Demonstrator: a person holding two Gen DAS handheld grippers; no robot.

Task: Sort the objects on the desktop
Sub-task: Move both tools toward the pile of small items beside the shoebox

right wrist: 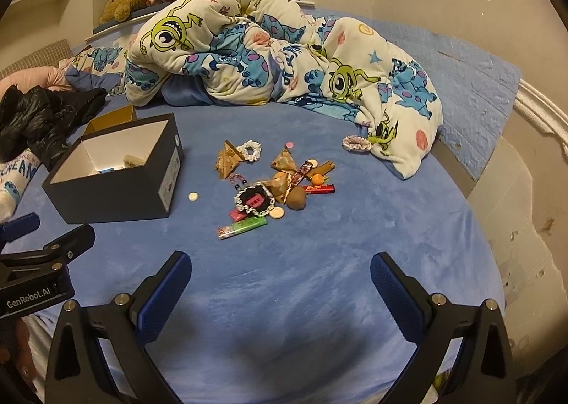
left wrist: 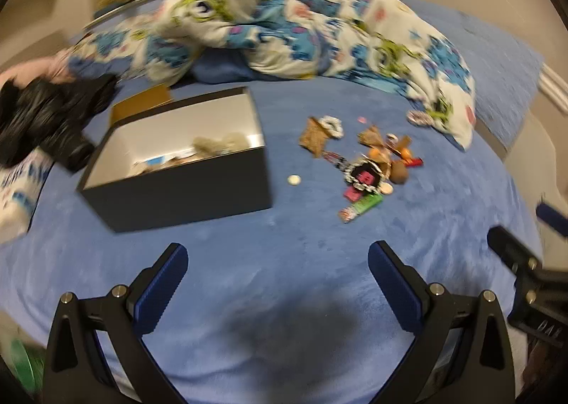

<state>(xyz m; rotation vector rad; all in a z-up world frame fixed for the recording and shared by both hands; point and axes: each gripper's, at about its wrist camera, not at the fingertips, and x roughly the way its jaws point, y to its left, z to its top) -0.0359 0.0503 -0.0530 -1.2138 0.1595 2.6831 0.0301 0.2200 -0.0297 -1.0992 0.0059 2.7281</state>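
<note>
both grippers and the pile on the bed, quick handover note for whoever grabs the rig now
Left gripper: open, empty, above the blue sheet.
Right gripper: open, empty.
Dark box: open, to the left, a few items already inside.
Pile of small things lies loose right of the box; a white disc sits between them, and a scrunchie by the quilt.
Left: nearly all the sorting.
</note>
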